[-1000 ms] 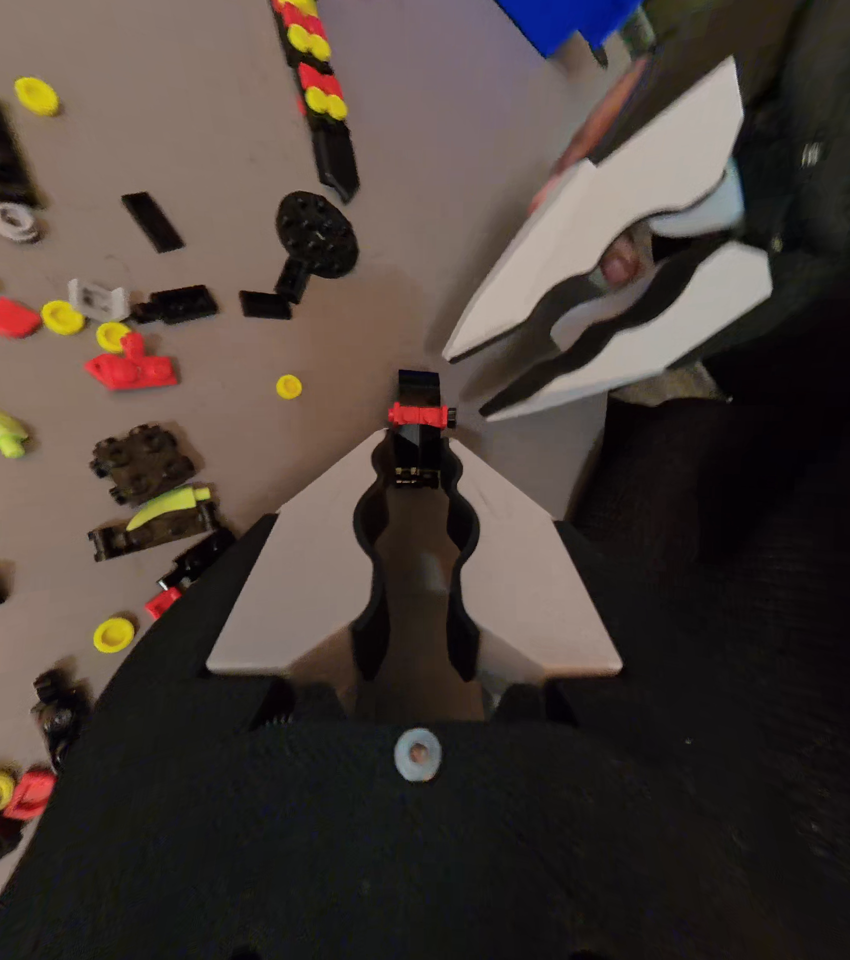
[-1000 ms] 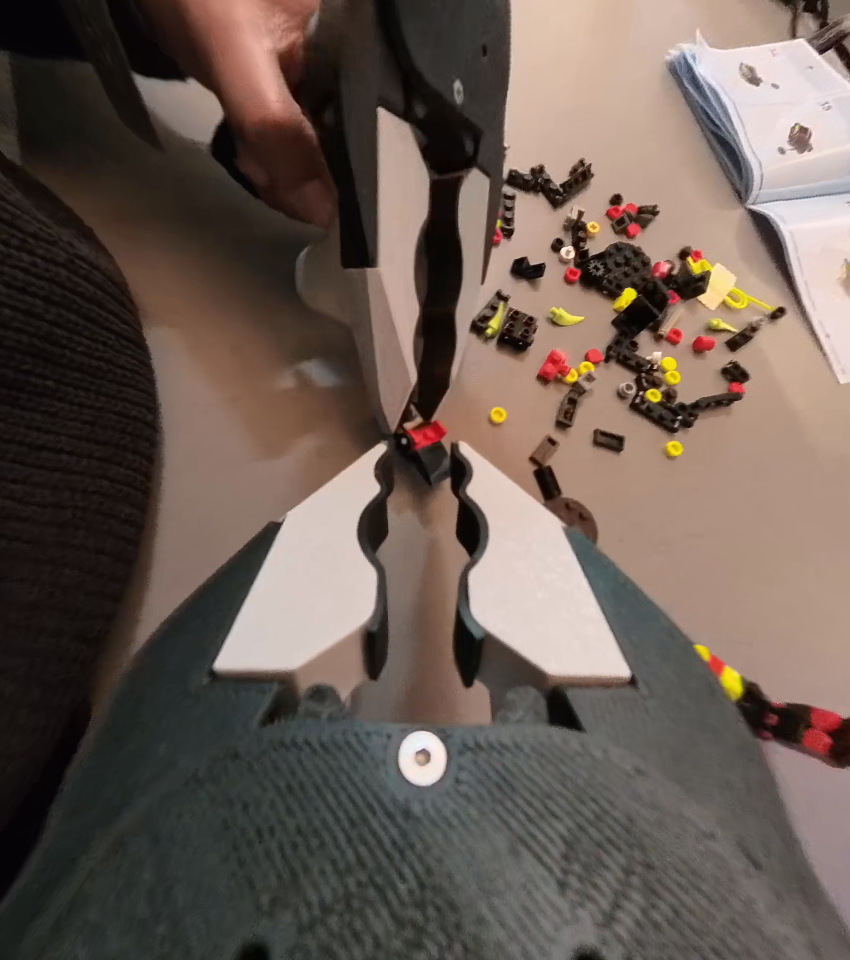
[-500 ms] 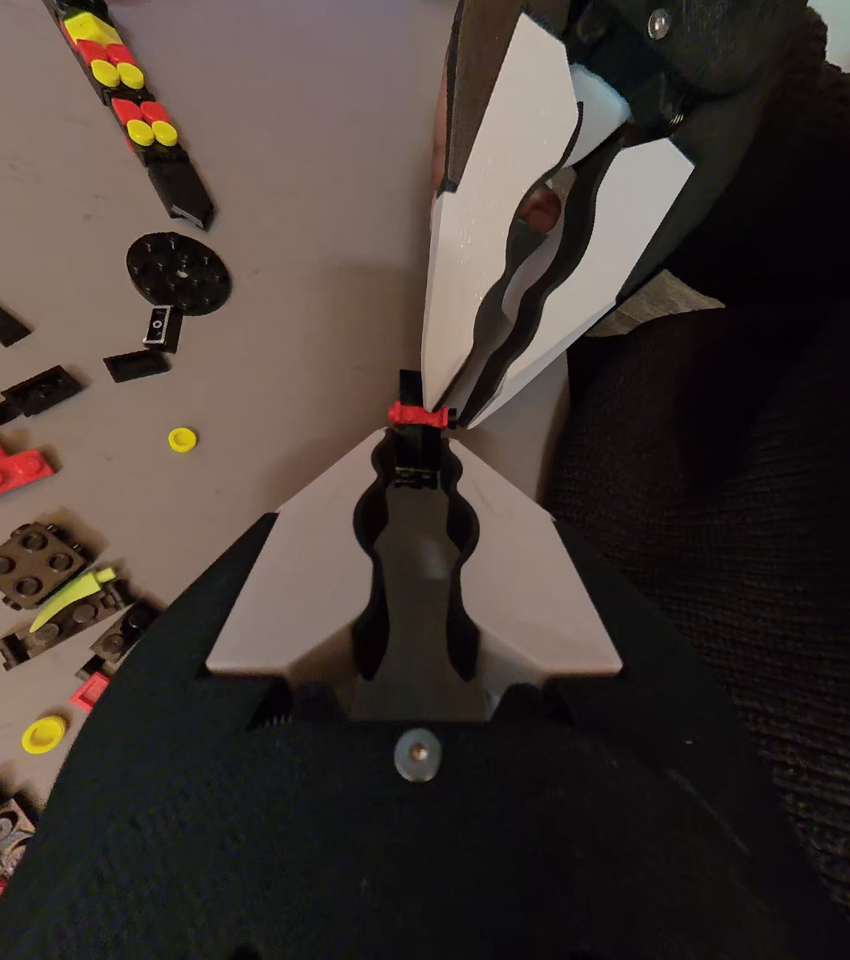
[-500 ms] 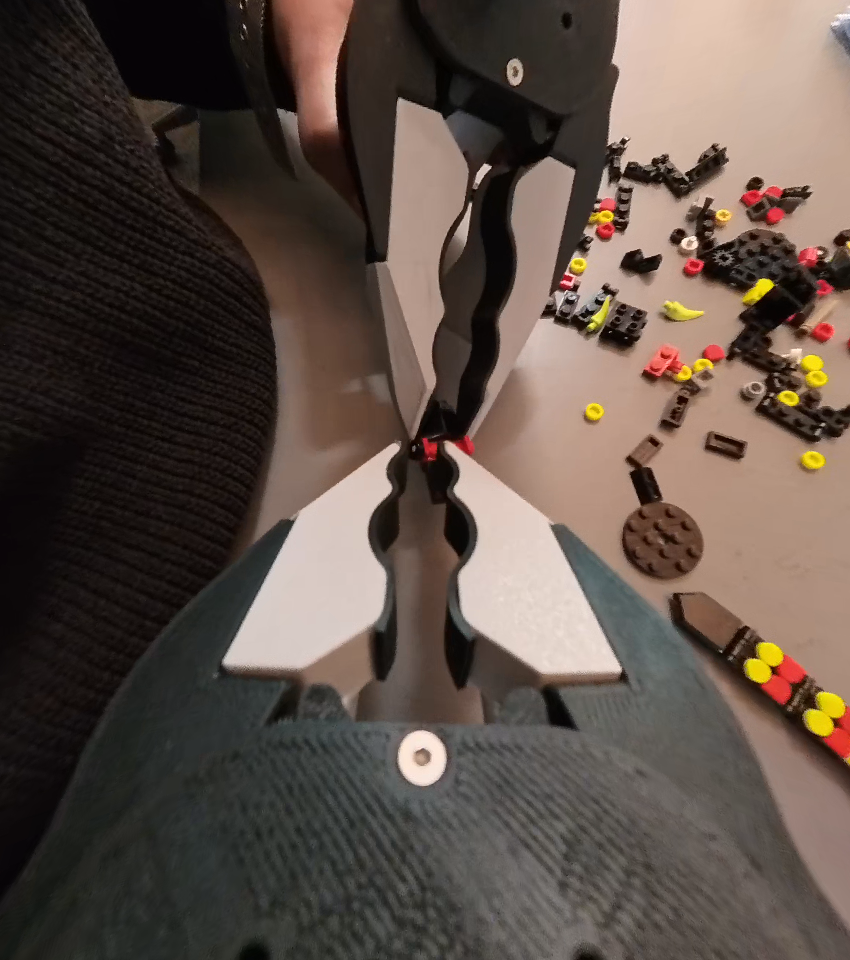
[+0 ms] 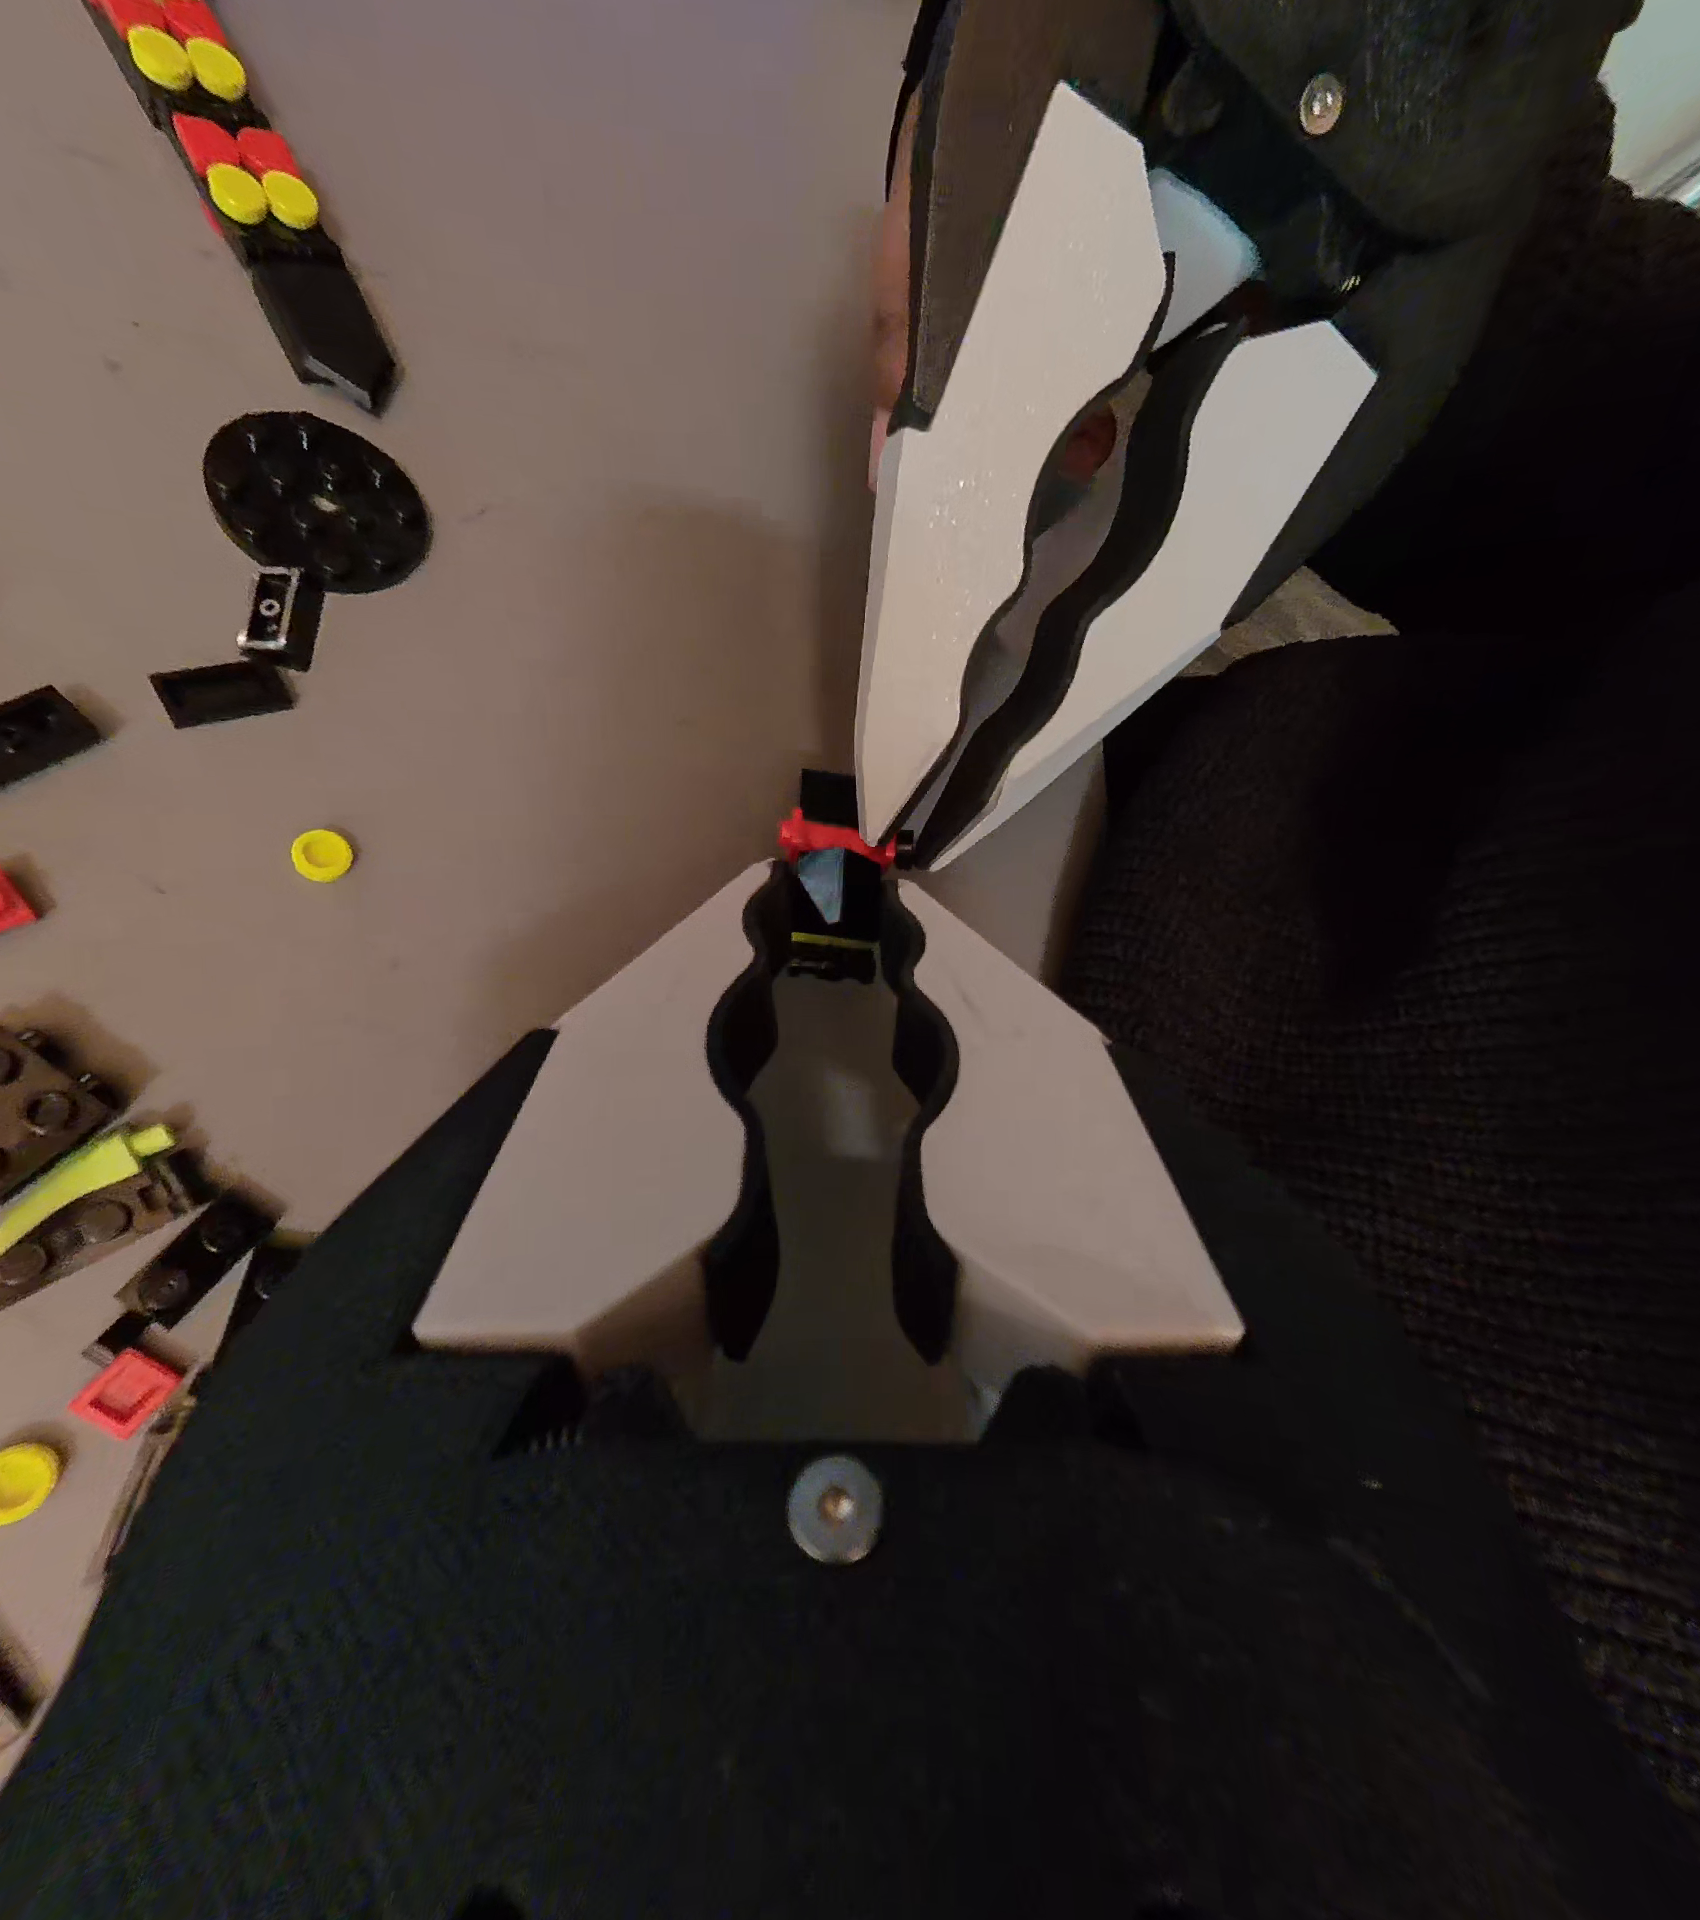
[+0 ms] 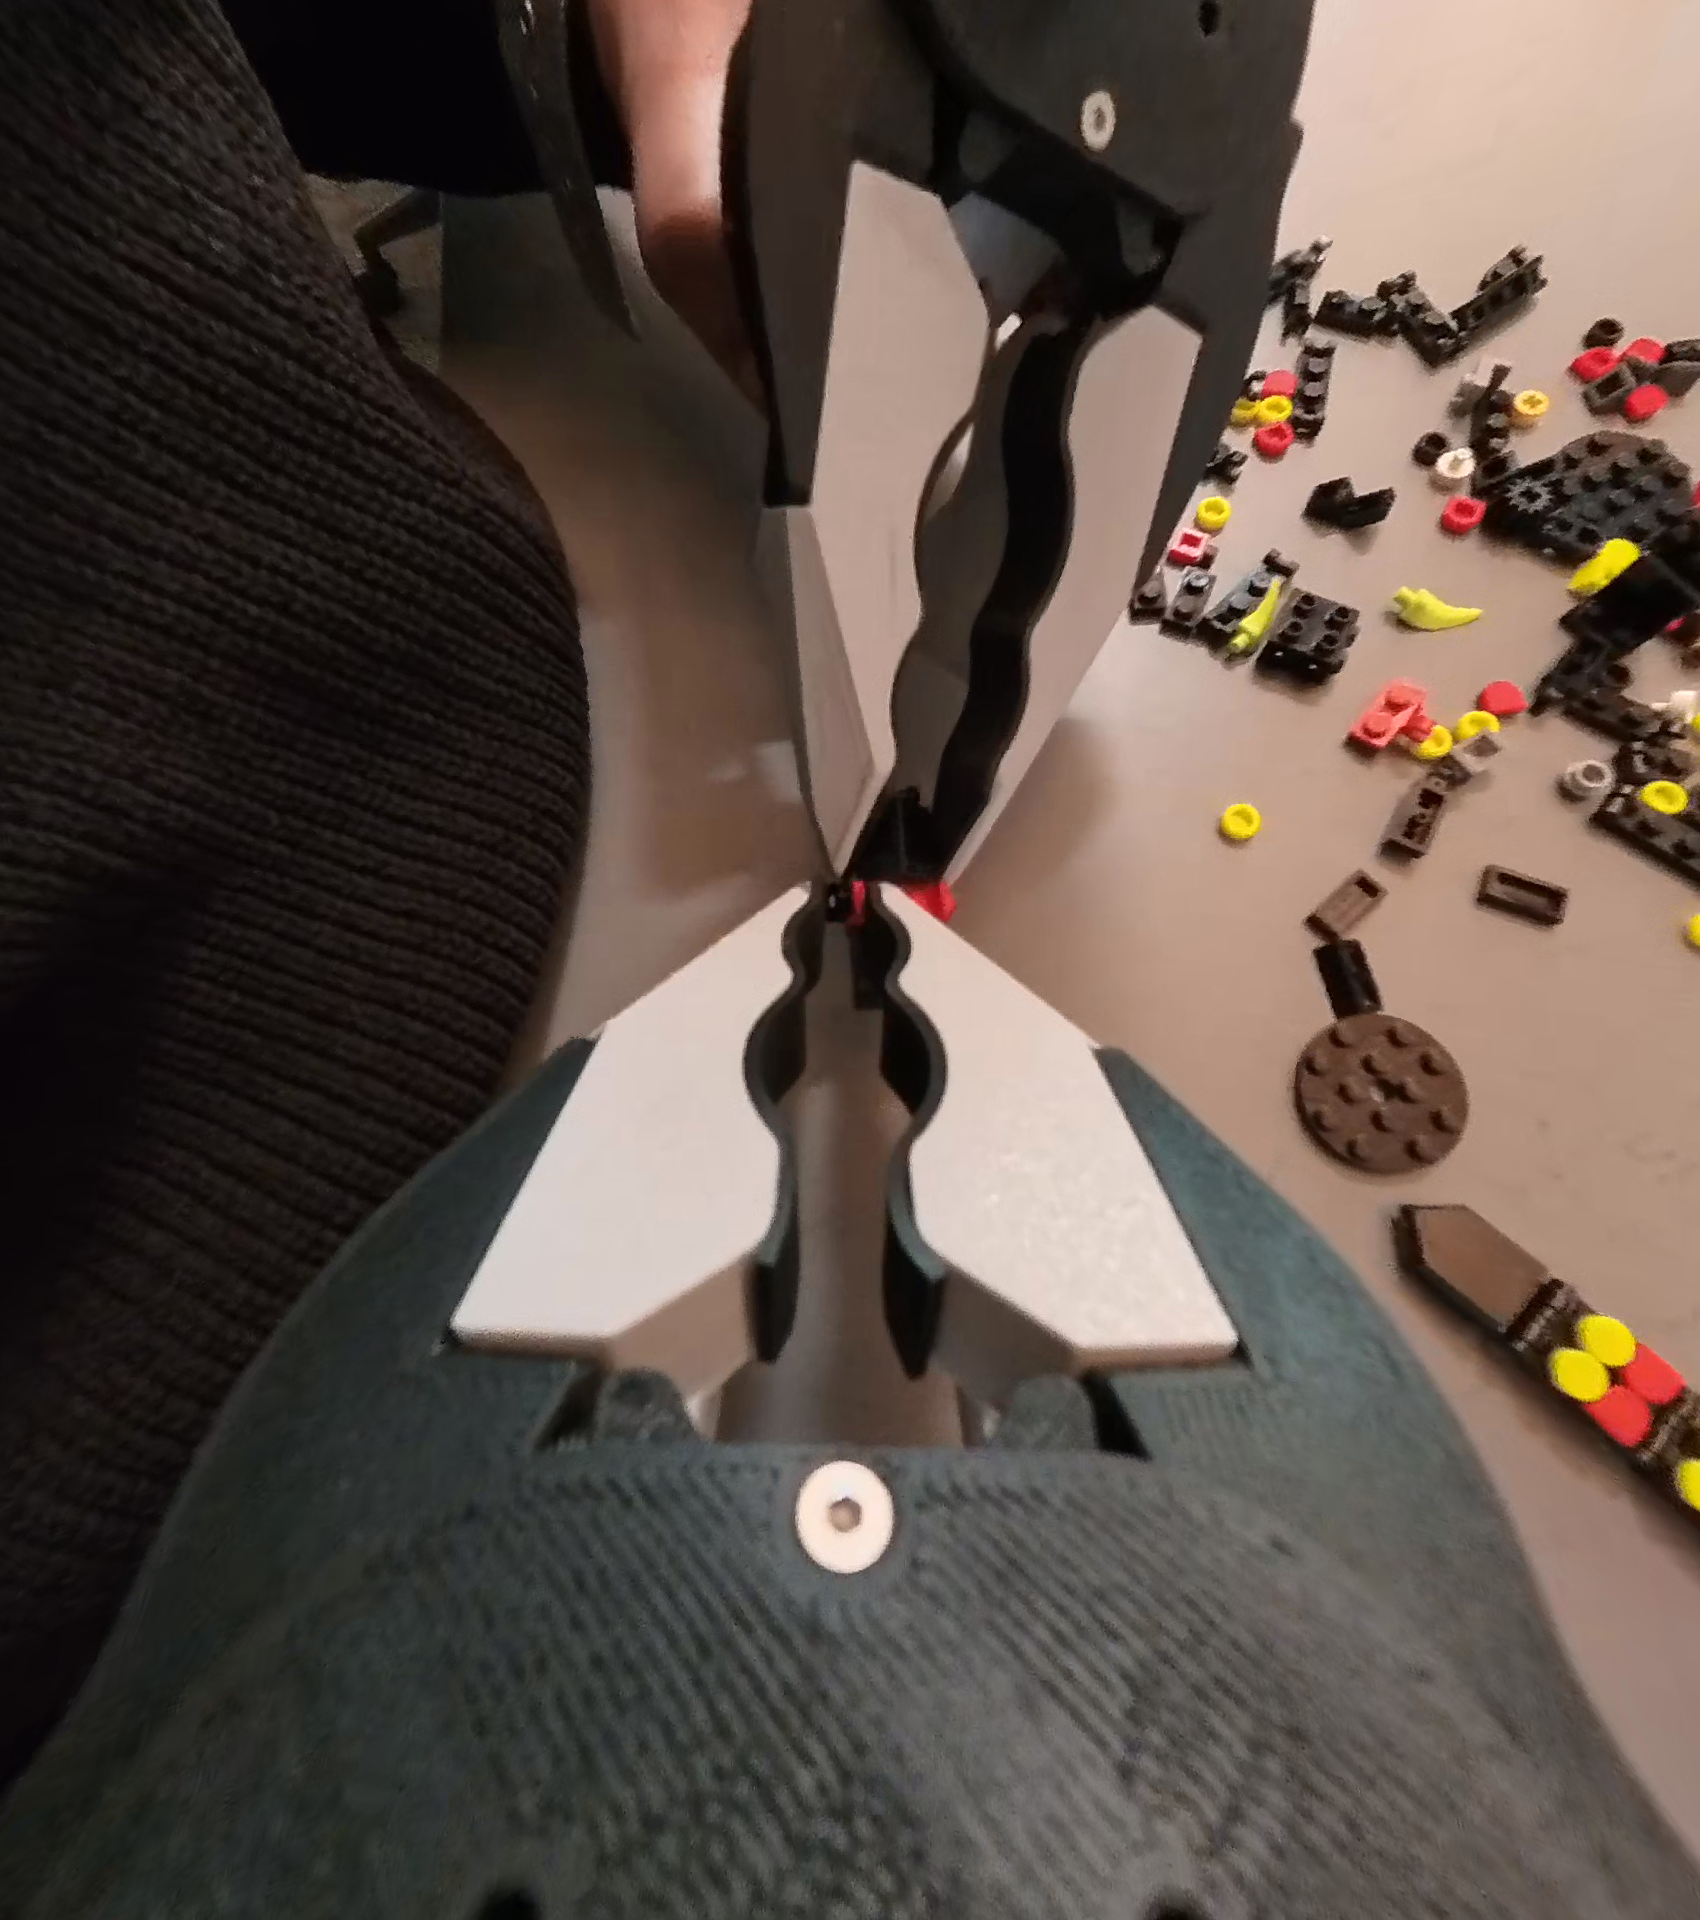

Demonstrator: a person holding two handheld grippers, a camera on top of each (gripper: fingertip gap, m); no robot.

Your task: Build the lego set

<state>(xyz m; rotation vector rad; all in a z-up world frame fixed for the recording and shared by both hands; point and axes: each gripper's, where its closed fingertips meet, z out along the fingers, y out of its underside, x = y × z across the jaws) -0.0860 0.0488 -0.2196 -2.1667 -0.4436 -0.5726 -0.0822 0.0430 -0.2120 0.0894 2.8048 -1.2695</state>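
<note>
My left gripper (image 5: 830,883) is shut on a small black lego assembly (image 5: 841,904) with a red bar (image 5: 804,831) across its tip, held above the table. My right gripper (image 5: 903,844) comes down from the upper right, and its narrow tips pinch the right end of the red bar. In the right wrist view my right gripper (image 6: 848,906) meets the left gripper (image 6: 882,831) tip to tip. The red bar (image 6: 932,898) sticks out to the right between them. What lies between the right tips is mostly hidden.
A long black strip with red and yellow studs (image 5: 254,208) (image 6: 1604,1382) and a round black plate (image 5: 316,516) (image 6: 1379,1093) lie on the beige table (image 5: 565,416). Several loose black, red, yellow and lime parts (image 6: 1604,623) lie beyond. A dark knit sleeve (image 6: 150,727) is close by. Only a small space, under 4 cm, lies between the two pairs of fingers.
The right gripper swung in from the upper right and closed its tips on the red bar end. The left gripper kept its hold, and both drew closer to the person's body.
</note>
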